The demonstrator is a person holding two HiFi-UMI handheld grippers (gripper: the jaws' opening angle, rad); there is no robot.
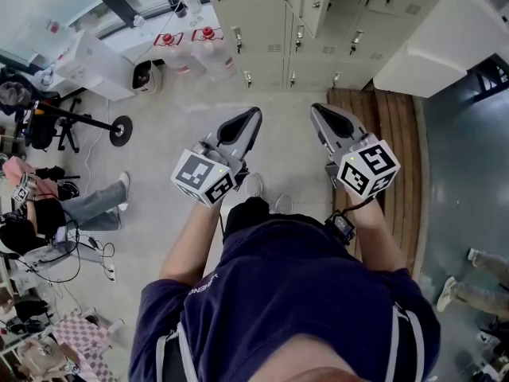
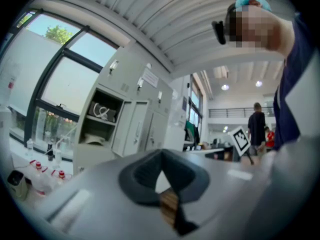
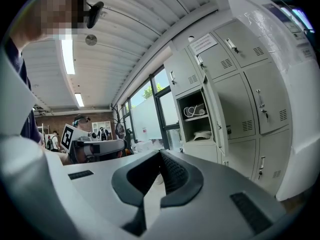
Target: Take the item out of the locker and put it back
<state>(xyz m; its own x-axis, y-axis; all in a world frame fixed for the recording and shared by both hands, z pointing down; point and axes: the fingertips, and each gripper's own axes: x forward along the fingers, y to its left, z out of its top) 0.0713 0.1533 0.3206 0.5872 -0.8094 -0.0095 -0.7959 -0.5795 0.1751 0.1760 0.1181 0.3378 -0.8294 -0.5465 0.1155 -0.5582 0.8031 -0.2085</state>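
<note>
A bank of pale grey lockers [image 1: 350, 30] stands ahead of me. One locker [image 3: 196, 121] is open, with its door [image 3: 216, 115] swung out. A coiled white cable [image 3: 195, 110] lies on its upper shelf and a flat pale item [image 3: 202, 135] on the lower one. The left gripper view shows the same open locker [image 2: 101, 120] at the left. My left gripper [image 1: 253, 114] and right gripper [image 1: 316, 110] are held side by side at waist height, pointing level at the lockers from some way off. Both have their jaws together with nothing between them.
Clear bottles with red caps [image 1: 208, 50] and a white appliance [image 1: 145, 76] stand on the floor by the window. A wooden platform [image 1: 394, 134] runs along the right, under a large white cabinet [image 1: 445, 38]. A black stand [image 1: 119, 130] and a seated person [image 1: 79, 209] are at left.
</note>
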